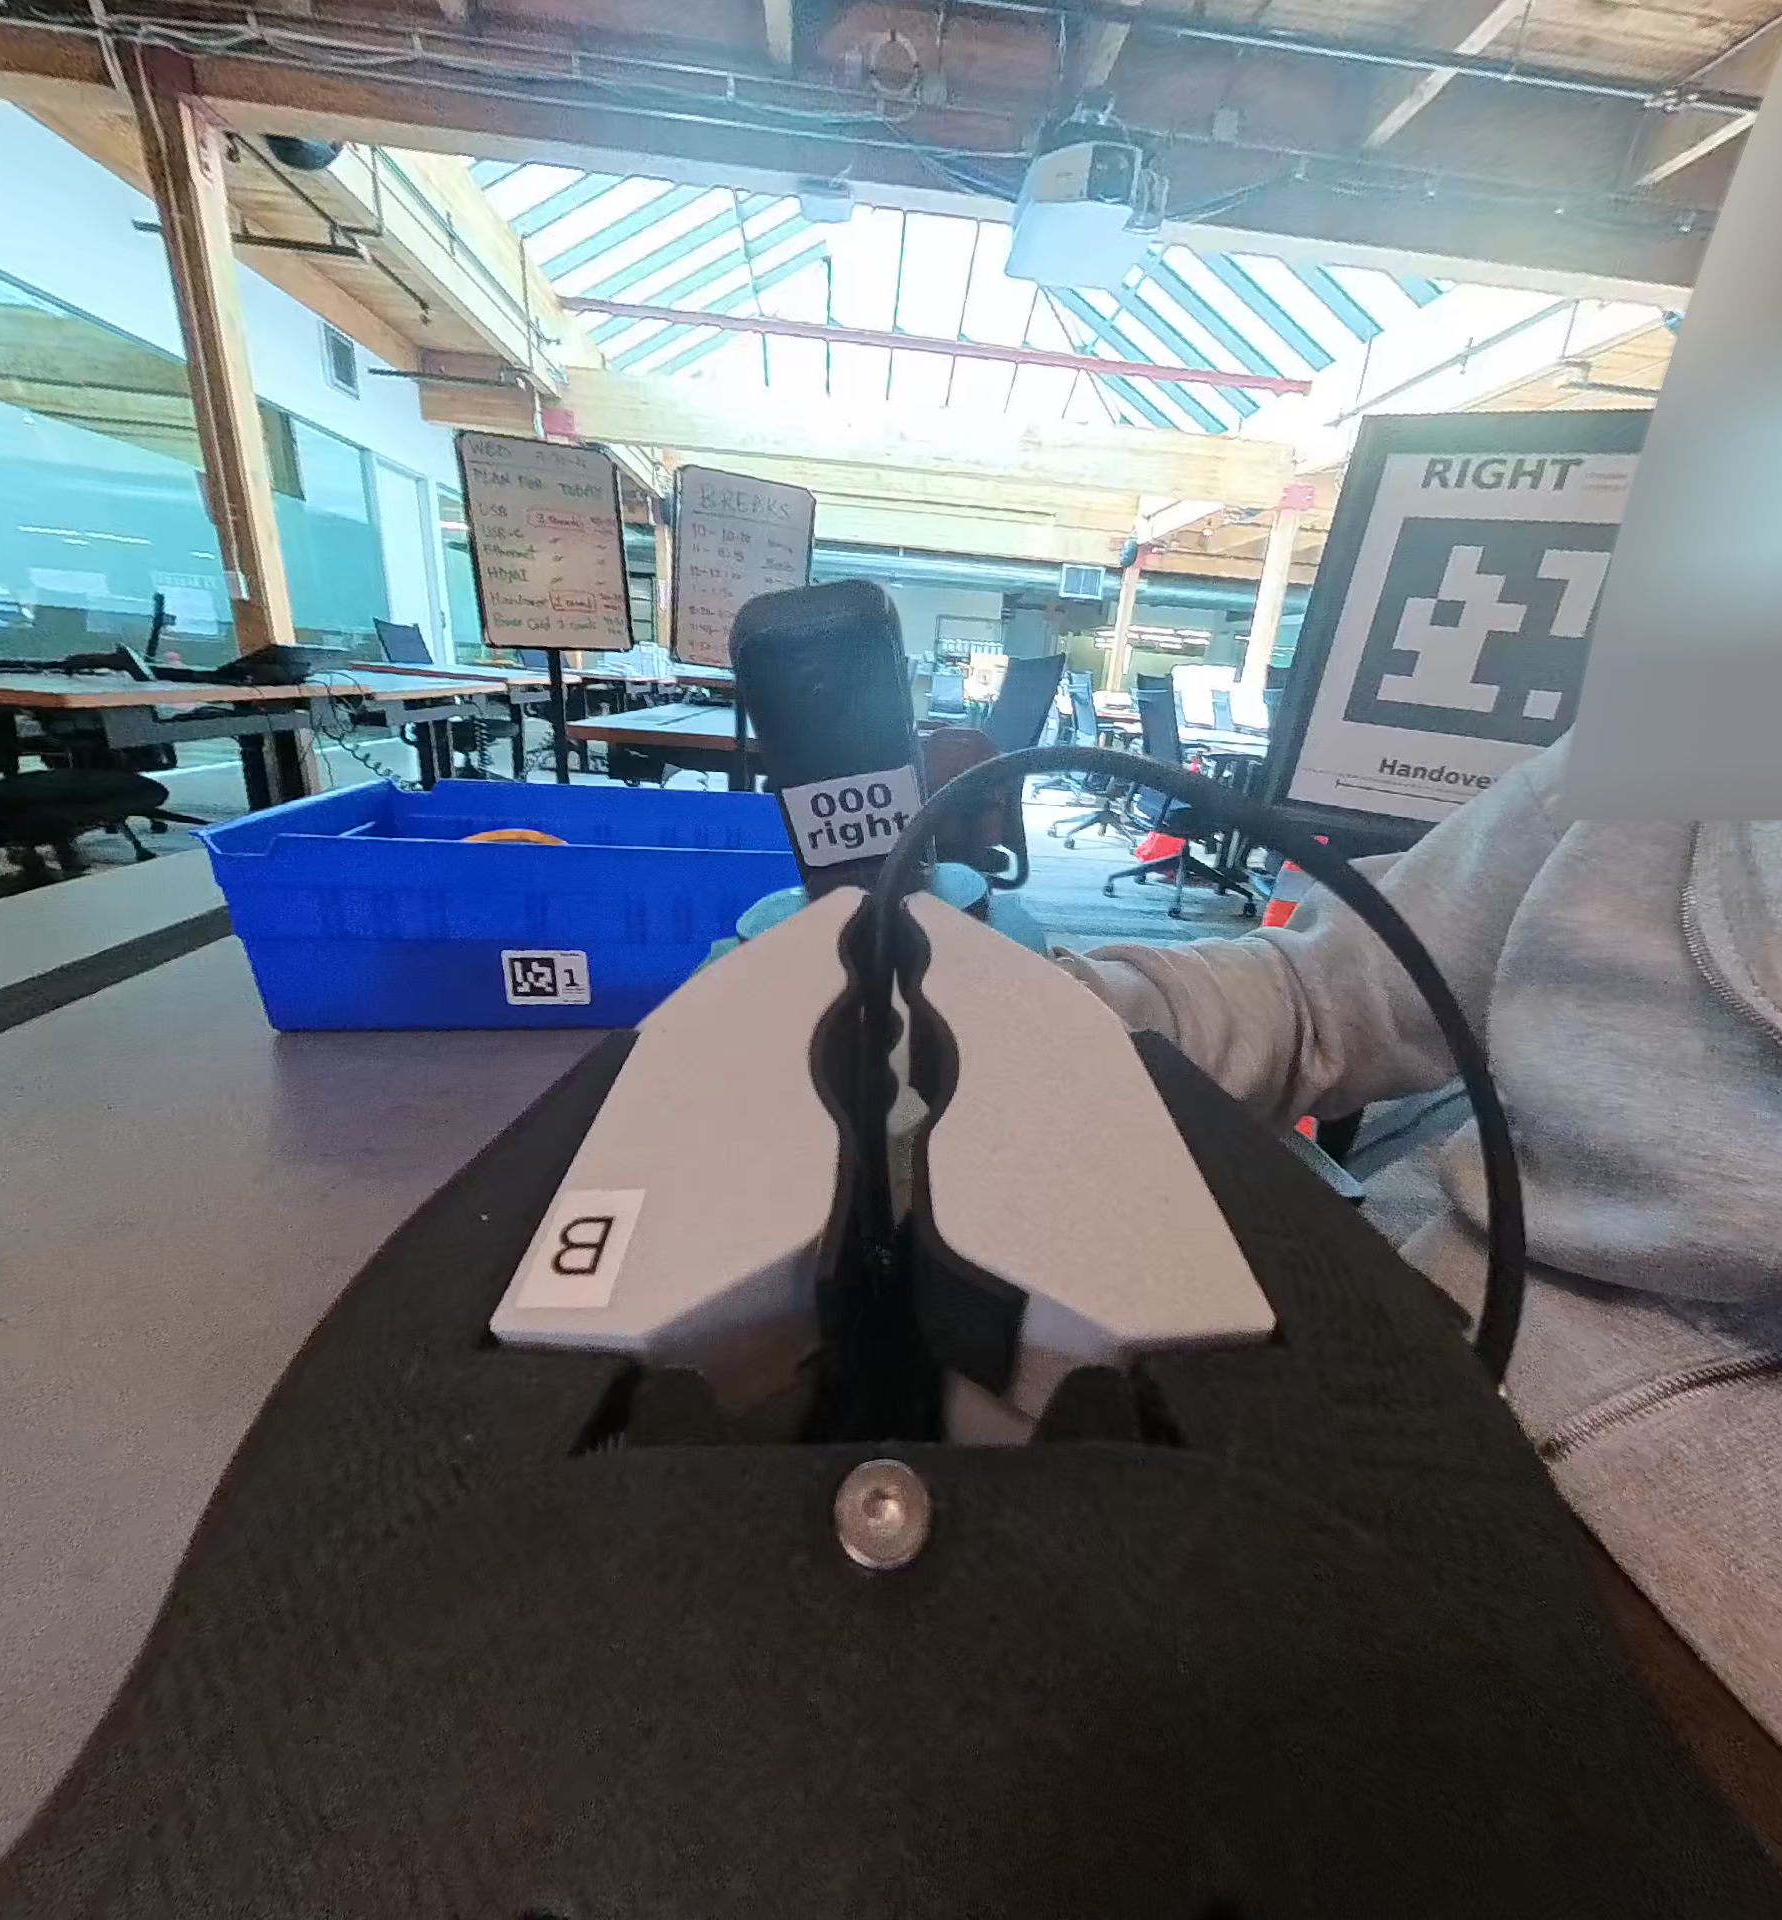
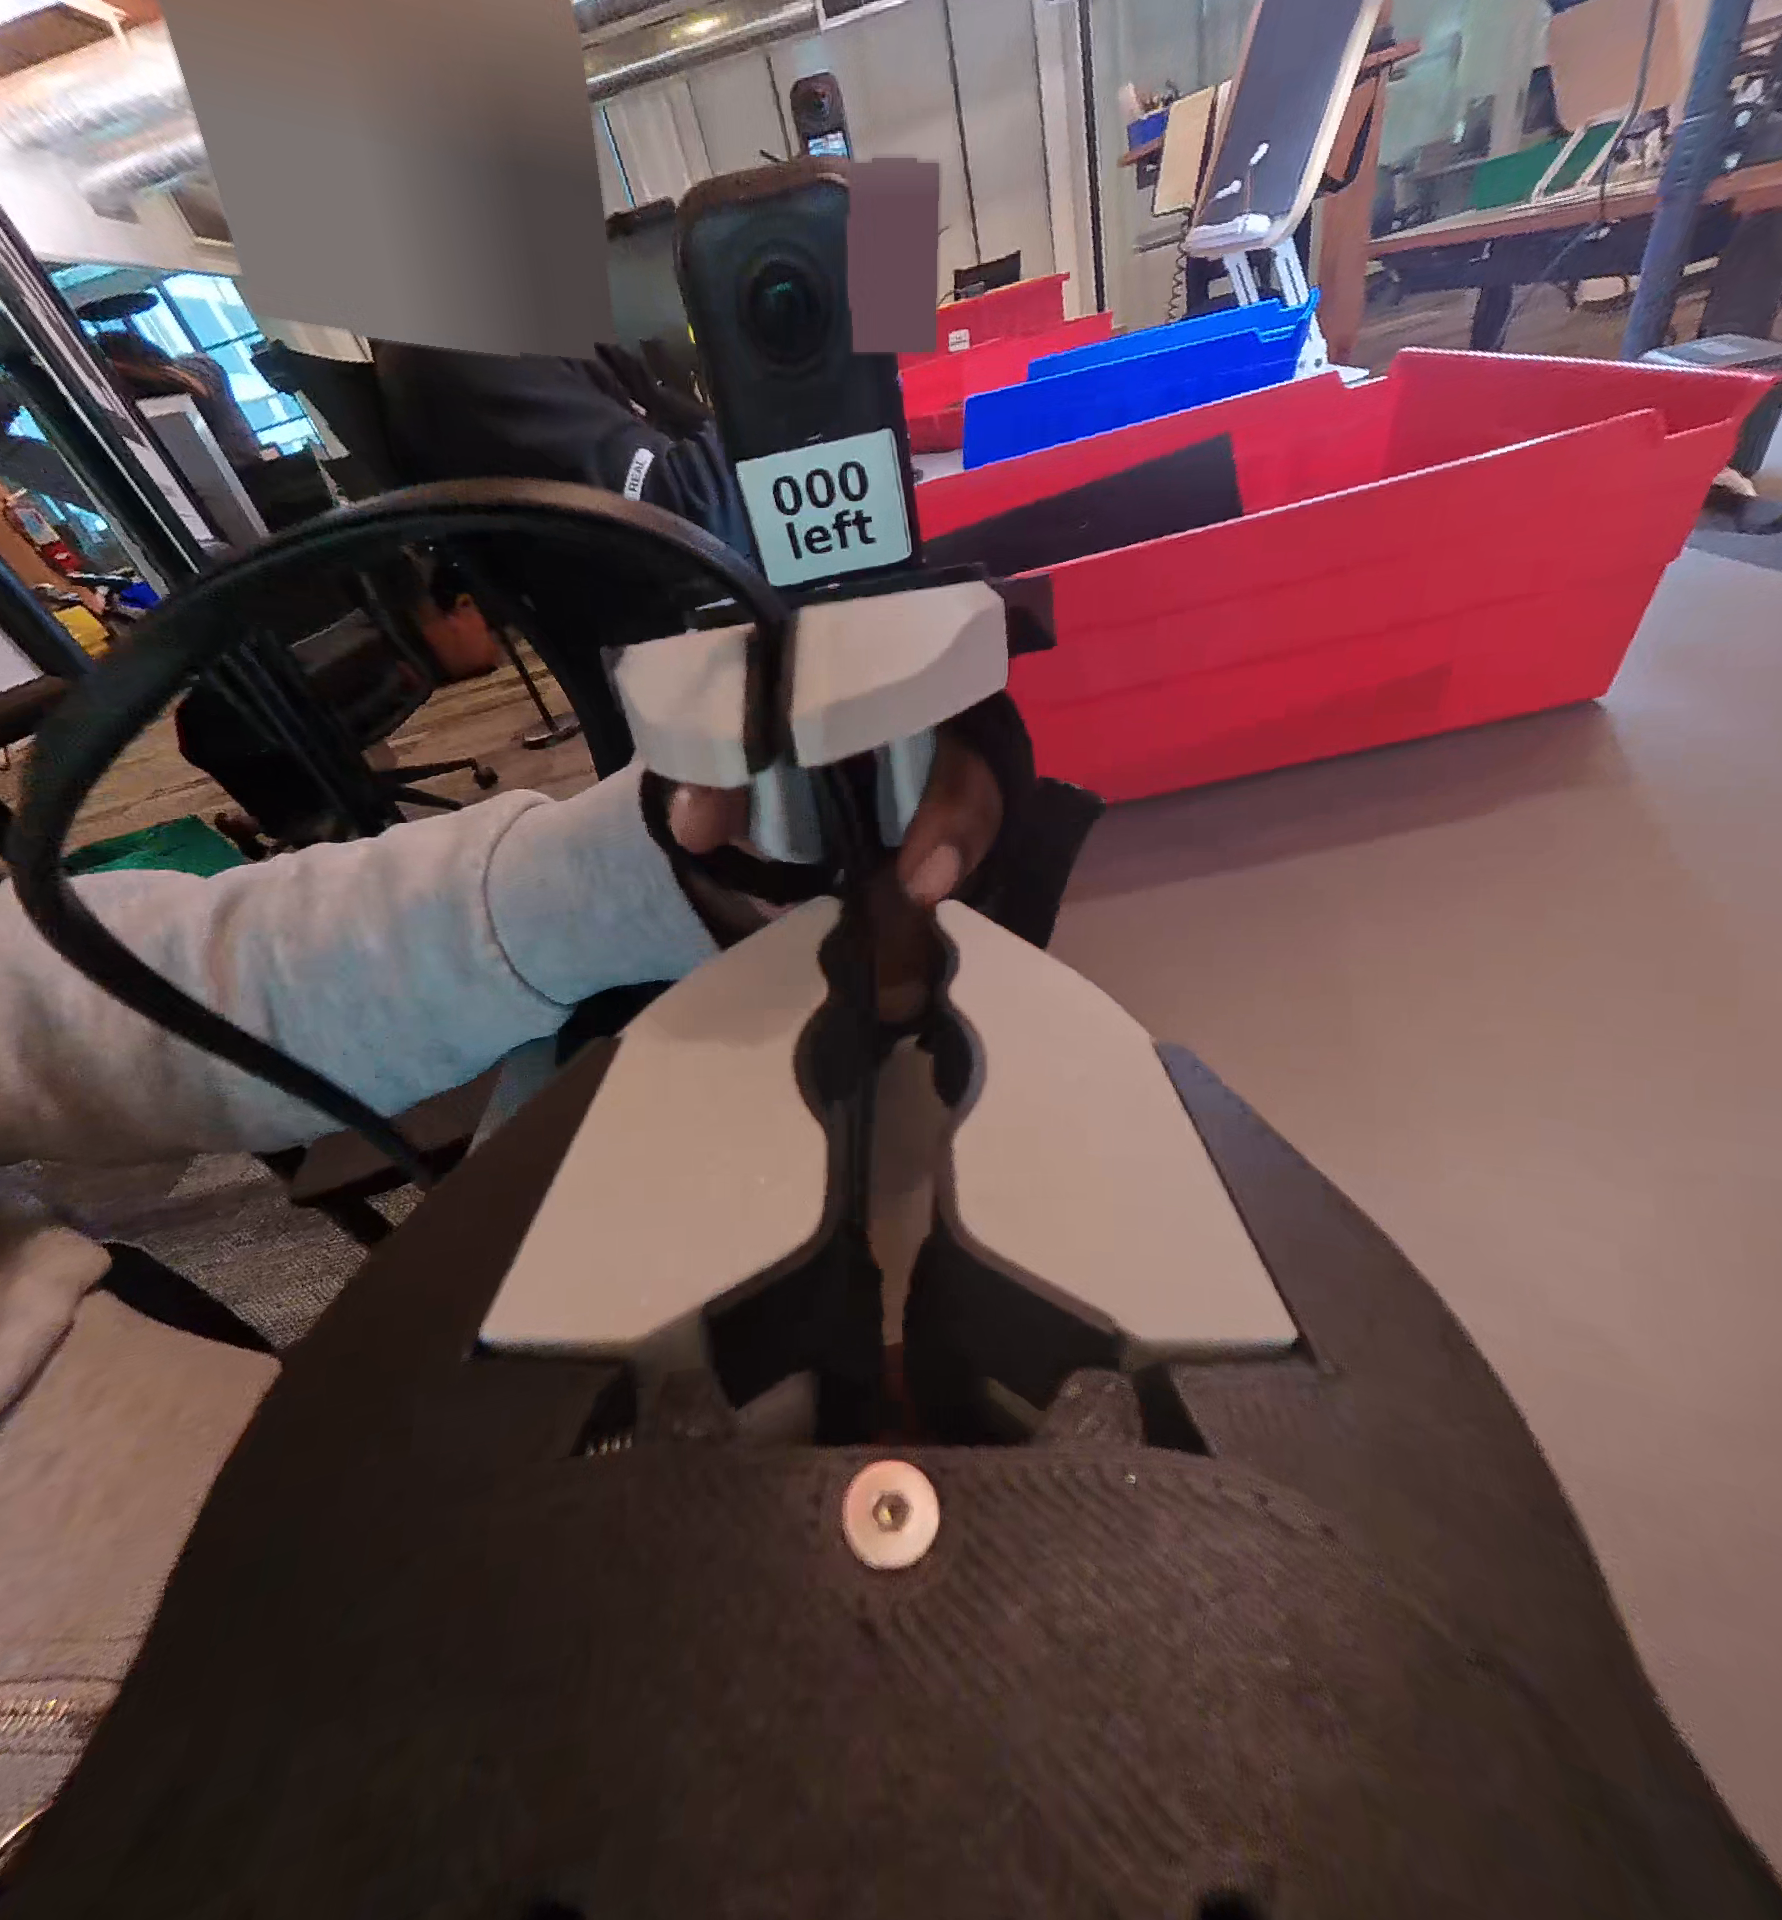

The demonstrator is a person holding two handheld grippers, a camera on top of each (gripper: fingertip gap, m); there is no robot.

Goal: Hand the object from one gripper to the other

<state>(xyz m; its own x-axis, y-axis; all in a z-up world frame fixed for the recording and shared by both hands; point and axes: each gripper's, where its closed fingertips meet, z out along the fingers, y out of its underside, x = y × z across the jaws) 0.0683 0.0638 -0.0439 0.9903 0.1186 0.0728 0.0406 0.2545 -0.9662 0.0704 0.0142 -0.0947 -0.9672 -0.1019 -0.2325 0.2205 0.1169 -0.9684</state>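
Observation:
The object is a thin black cable bent into a wide loop point(image 1: 1427, 987). My left gripper point(image 1: 882, 914) has grey fingers shut on the cable, which runs down the slit between them. In the right wrist view the loop point(image 2: 66, 748) arcs out to the left from the left gripper point(image 2: 775, 675), which clamps it above. My right gripper point(image 2: 887, 925) sits just under the left one, fingers closed, with a black strand in its slit. The two grippers face each other, tips almost touching, above the grey table point(image 2: 1489, 1039).
A blue bin point(image 1: 399, 914) stands on the table behind the left gripper. A large red bin point(image 2: 1334, 623) stands behind the right gripper, with more red and blue bins farther back. A person's grey sleeves point(image 1: 1645, 1091) reach in. A marker board point(image 1: 1469, 623) stands at the right. One gripper's finger ends stand about 6 cm off the other's.

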